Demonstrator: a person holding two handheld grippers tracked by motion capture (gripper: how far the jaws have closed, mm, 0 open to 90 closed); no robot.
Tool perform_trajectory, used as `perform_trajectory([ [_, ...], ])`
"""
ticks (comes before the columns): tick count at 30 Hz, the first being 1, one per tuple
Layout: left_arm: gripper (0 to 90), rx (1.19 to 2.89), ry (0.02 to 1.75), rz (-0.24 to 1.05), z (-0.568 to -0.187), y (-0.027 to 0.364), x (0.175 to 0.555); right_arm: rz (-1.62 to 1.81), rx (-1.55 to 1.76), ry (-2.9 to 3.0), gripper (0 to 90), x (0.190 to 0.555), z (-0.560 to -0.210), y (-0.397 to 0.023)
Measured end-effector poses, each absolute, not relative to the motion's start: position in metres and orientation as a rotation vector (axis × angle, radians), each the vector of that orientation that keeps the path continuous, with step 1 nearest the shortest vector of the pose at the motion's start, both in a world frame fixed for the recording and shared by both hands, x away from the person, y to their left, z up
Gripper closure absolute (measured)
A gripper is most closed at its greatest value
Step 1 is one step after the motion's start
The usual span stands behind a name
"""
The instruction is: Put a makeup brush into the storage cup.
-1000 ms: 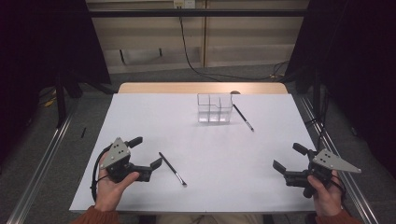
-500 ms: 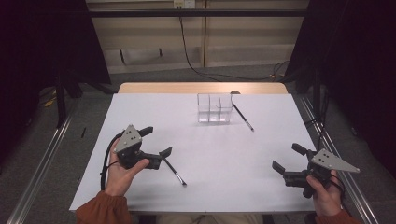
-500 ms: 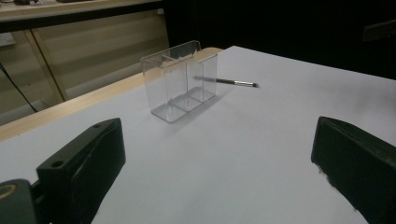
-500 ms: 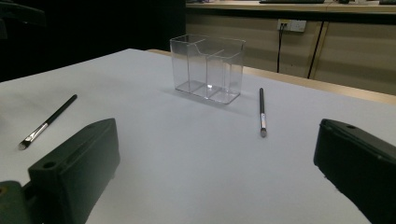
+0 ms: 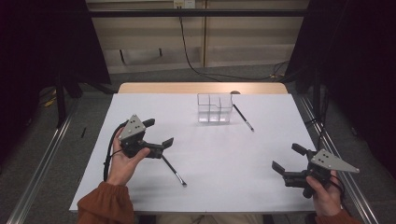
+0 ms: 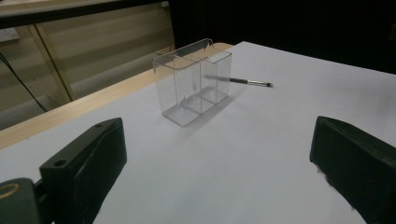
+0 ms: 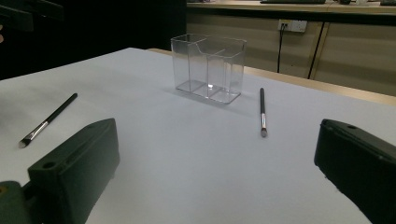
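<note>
Slim black makeup brush (image 5: 174, 170) lies at five o'clock of my left gripper (image 5: 158, 135), jaws released; right gripper (image 5: 289, 158) released too.

Black brush (image 5: 173, 170), clear organizer (image 5: 214, 108) (white table (image 5: 233, 158)), rust sleeve (image 5: 100, 204).

Dim room, dark surround; white tabletop (image 5: 261, 154) evenly lit from above, no glare. Soft faint shadows under clear organizer (image 5: 214, 108). Gripper views: near jaws blurred, slightly soft overall, mild noise.
</note>
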State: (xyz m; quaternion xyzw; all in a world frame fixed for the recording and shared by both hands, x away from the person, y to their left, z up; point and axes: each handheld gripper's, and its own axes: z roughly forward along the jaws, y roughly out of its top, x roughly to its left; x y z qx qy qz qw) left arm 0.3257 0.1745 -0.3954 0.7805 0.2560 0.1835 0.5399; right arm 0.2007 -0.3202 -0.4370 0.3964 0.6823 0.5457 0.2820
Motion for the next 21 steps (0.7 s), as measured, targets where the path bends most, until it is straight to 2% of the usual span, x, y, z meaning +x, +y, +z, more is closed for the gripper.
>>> perform_trajectory([
  [3, 3.3, 1.915, 0.583, 0.442, -0.392, 0.169, 0.329, 1.46, 1.06, 1.827, 0.0, 0.201, -0.437, -0.32],
  [12, 4.3, 2.075, 0.552, 0.343, -0.387, 0.163, 0.335, 1.457, 1.053, 1.837, 0.0, 0.201, -0.438, -0.32],
  [14, 4.3, 2.172, 0.525, 0.291, -0.389, 0.158, 0.335, 1.459, 1.05, 1.846, 0.0, 0.2, -0.438, -0.32],
  [17, 4.3, 2.205, 0.519, 0.234, -0.39, 0.156, 0.334, 1.459, 1.048, 1.846, 0.0, 0.201, -0.438, -0.319],
  [21, 4.3, 2.273, 0.501, 0.219, -0.392, 0.154, 0.335, 1.457, 1.046, 1.849, 0.0, 0.201, -0.438, -0.319],
])
